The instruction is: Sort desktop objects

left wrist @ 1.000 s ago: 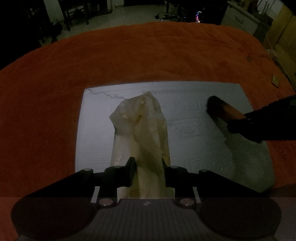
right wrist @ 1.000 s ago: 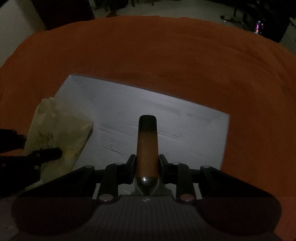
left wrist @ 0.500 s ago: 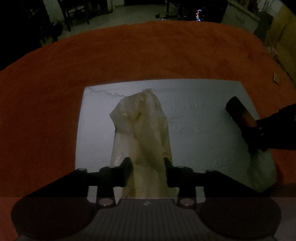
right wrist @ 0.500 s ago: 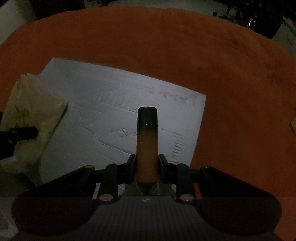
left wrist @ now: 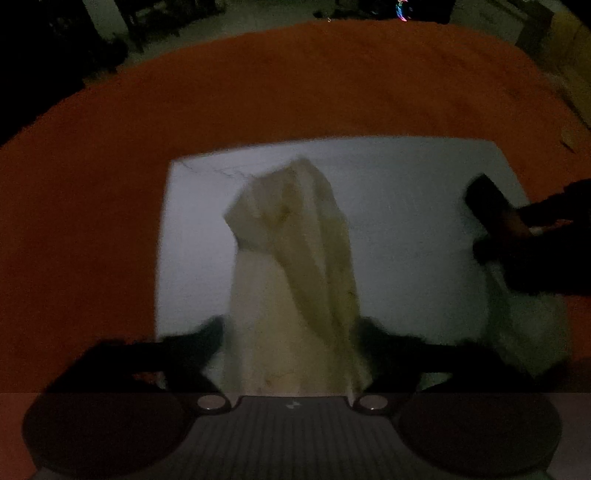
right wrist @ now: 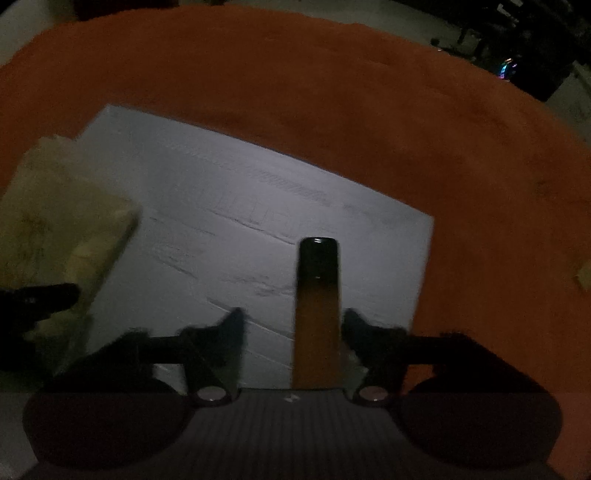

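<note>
Dim room, pale floor point(left wrist: 221, 40) beyond orange tablecloth point(left wrist: 295, 81)

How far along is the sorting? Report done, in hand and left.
Done: the cream cloth and the orange tube sit over the white board. In hand: the left tool is opening around the cloth; the right tool has its fingers clear of the tube. Left: probably pulling both tools away, and perhaps the small tan scrap on the orange cover.

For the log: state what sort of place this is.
Probably a dim room at home or in an office: a table under an orange cloth, chair legs on a pale floor, and coloured lights beyond it.
</note>
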Demonstrator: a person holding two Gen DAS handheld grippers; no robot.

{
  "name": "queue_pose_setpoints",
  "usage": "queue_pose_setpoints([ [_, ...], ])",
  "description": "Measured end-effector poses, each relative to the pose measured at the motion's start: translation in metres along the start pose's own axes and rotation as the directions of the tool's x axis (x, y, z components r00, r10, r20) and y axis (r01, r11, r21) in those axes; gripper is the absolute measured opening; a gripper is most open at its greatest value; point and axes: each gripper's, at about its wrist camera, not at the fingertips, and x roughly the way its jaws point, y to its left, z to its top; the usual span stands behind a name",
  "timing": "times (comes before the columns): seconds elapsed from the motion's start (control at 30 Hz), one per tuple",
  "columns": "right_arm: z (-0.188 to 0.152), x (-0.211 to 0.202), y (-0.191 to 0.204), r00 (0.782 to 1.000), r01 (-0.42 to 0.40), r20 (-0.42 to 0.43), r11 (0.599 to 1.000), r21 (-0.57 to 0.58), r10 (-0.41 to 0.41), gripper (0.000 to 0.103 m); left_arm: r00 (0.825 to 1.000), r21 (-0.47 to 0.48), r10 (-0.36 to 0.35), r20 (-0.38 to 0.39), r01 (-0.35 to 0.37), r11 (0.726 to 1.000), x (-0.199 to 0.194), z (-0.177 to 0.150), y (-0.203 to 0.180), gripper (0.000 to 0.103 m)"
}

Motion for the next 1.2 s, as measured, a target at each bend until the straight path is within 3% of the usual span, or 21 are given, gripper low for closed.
queue_pose_setpoints([
  [0.13,-0.004,-0.003,-0.003,1.000,-0.020,0.013,1.000,-0.013,0.020,0.028,0.999,0.034,-0.012,0.043,0.011,0.999,-0.007,-0.004,-0.001,0.029],
  [0.2,-0.004,-0.007,-0.009,0.999,-0.035,0.007,0.999,0.021,0.035,0.028,0.998,0.040,-0.005,0.066,0.002,0.999,-0.013,-0.003,-0.001,0.025],
  [0.33,-0.004,-0.016,-0.016,0.998,-0.054,0.018,0.996,0.071,0.052,0.028,0.992,-0.024,-0.061,0.108,0.064,0.998,-0.028,0.002,0.008,0.024],
  [0.7,-0.010,-0.075,-0.031,0.983,-0.141,0.141,0.975,0.174,0.117,0.027,0.967,-0.073,-0.158,0.201,0.175,0.982,-0.080,0.006,0.029,0.024],
  [0.93,-0.019,-0.126,-0.023,0.971,-0.164,0.194,0.980,0.108,0.141,0.028,0.933,-0.045,-0.211,0.291,0.234,0.971,-0.127,-0.005,0.041,0.024],
  [1.2,-0.055,-0.181,0.015,0.956,-0.211,0.203,0.977,-0.019,0.211,0.028,0.918,0.047,-0.280,0.282,0.278,0.959,-0.168,-0.050,0.033,0.024],
])
